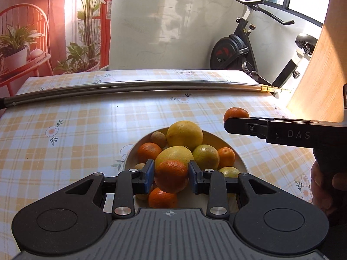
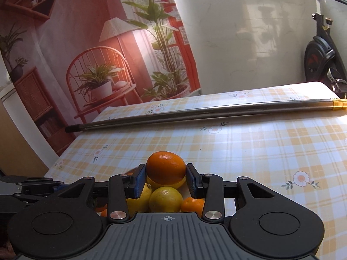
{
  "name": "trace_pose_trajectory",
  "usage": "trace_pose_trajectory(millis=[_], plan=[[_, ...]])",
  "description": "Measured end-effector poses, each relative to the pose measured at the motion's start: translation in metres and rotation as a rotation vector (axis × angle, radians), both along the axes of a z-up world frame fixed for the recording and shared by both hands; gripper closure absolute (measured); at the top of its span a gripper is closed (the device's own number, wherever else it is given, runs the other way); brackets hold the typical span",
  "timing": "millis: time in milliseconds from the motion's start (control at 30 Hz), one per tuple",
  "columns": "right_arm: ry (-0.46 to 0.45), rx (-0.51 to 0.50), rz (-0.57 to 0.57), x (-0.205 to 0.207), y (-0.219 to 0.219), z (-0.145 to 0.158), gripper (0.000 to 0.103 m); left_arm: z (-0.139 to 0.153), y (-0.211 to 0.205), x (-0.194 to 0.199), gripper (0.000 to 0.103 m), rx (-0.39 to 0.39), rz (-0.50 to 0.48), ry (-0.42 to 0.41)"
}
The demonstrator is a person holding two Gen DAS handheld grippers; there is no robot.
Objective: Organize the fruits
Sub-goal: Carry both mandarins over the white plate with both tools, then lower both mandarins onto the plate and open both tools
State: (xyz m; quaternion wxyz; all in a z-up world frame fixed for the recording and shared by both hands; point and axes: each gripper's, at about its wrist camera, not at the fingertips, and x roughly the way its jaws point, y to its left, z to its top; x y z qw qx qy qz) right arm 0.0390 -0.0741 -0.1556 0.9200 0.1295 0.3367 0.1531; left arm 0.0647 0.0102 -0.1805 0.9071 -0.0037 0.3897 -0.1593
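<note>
left gripper (image 1: 171, 175): fingers clenched on an orange (image 1: 171, 176), blue pads pressed to both its sides, the fruit held above the near part of the bowl (image 1: 130, 155).

right gripper (image 2: 166, 178): fingers clenched on a second orange (image 2: 166, 168), pads against both its flanks. in the left wrist view this gripper reaches in from the right, level, its fruit held clear of the desk (image 1: 86, 119) just beyond the bowl's right rim. part of a hand (image 1: 323, 186) shows beneath it.

bowl: pale, standing on the desk at mid-front. contents: two large lemons (image 1: 184, 133), a yellow-green citrus (image 1: 205, 156), several small oranges (image 1: 149, 151) and a small brown fruit (image 1: 158, 139) at the far left. fruit is heaped and touching.

desk: covered with a yellow check cloth with flower prints. a long metal pole (image 1: 134, 86) lies across the far part, its brass-coloured end to the right, well apart from the bowl.

surroundings: exercise bike (image 1: 238, 52) beyond the far right corner; printed backdrop of a chair and plants (image 1: 54, 32) at the far left.
</note>
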Motion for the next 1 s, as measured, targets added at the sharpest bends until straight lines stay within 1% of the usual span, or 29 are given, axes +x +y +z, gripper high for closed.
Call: trace_pose_trajectory(millis=[67, 133, 267, 467, 700, 867, 967, 1000], plan=[[0.015, -0.009, -0.007, -0.004, -0.005, -0.004, 0.067, -0.003, -0.003, -0.001, 0.068, -0.014, -0.022, 0.015], [0.026, 0.004, -0.013, -0.01, -0.01, -0.01, 0.067, -0.011, -0.005, -0.002, 0.068, -0.032, -0.04, 0.049], [0.047, 0.029, -0.024, -0.015, -0.014, -0.019, 0.067, -0.024, -0.016, 0.002, 0.068, 0.016, -0.061, 0.084], [0.056, 0.038, -0.025, -0.014, -0.013, -0.025, 0.067, -0.034, -0.028, 0.001, 0.068, 0.043, -0.128, 0.111], [0.056, 0.028, 0.002, -0.012, -0.005, -0.024, 0.067, -0.042, -0.026, -0.001, 0.068, 0.034, -0.11, 0.158], [0.059, 0.026, 0.008, -0.011, -0.003, -0.023, 0.067, -0.04, -0.017, -0.002, 0.067, 0.007, -0.077, 0.159], [0.058, 0.025, 0.013, -0.011, -0.003, -0.023, 0.067, -0.034, -0.014, -0.006, 0.066, -0.005, -0.063, 0.123], [0.058, 0.024, 0.016, -0.01, -0.002, -0.023, 0.067, -0.029, -0.011, -0.009, 0.066, -0.008, -0.049, 0.089]])
